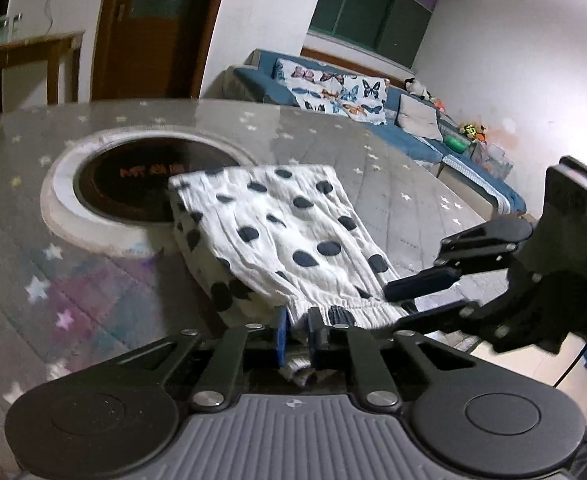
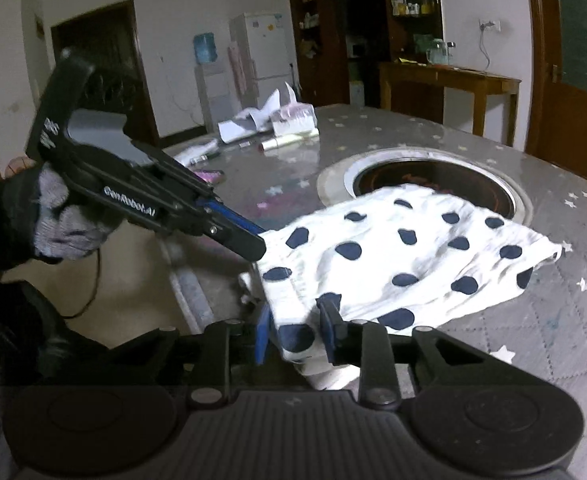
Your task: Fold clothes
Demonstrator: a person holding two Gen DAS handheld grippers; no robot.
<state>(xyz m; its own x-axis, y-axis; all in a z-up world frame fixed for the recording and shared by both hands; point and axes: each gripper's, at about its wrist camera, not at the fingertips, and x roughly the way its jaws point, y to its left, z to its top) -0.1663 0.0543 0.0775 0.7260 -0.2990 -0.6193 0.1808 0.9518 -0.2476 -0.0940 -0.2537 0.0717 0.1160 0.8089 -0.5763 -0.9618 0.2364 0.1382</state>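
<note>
A white garment with dark blue dots [image 1: 277, 240] [image 2: 393, 256] lies folded on the grey star-patterned table [image 1: 73, 280] [image 2: 533, 320], its elastic waistband at the near edge. My left gripper [image 1: 298, 334] is shut on the waistband, with cloth pinched between the blue pads. In the right wrist view the left gripper [image 2: 253, 244] comes in from the left, held by a gloved hand [image 2: 61, 224]. My right gripper [image 2: 297, 334] is shut on the bunched waistband further along, and in the left wrist view the right gripper [image 1: 417, 300] is at the garment's right corner.
A round inset burner [image 1: 133, 184] [image 2: 433, 176] sits in the table, and the garment's far end overlaps its rim. Papers and a tissue box [image 2: 289, 118] lie at the table's far side. A blue sofa [image 1: 413, 136] and a wooden side table [image 2: 449, 76] stand beyond.
</note>
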